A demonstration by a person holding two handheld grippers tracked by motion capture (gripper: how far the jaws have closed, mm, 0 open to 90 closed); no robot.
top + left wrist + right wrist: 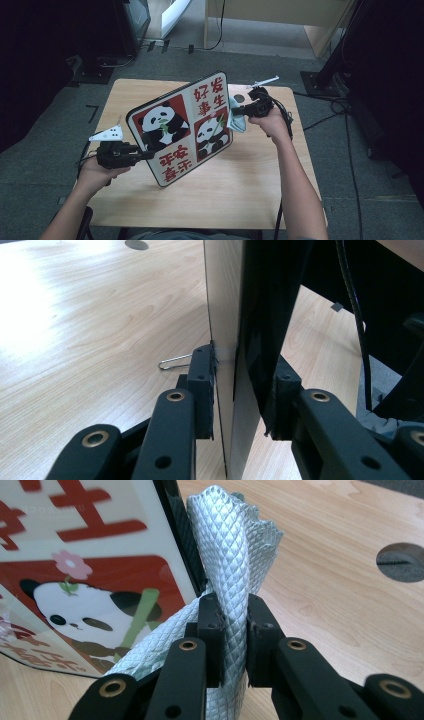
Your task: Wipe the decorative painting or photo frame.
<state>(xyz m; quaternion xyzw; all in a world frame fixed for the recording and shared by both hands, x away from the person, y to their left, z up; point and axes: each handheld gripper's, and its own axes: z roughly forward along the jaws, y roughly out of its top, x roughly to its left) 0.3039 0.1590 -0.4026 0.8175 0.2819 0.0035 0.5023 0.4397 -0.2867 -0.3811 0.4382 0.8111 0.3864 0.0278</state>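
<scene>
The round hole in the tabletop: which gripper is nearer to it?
Right. The right gripper, holding the cloth, sits just below the hole; the left gripper clamps the panda board across the table.

Black fingers (207, 640), brass rivets, trailing cables

board (182, 127): red-white panda print | cloth (235, 555): silver-grey diamond weave | table (250, 185): light wood

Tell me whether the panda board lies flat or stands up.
Standing on edge: the panda board is clamped by the left tongs, its lower corner near the table.
</scene>
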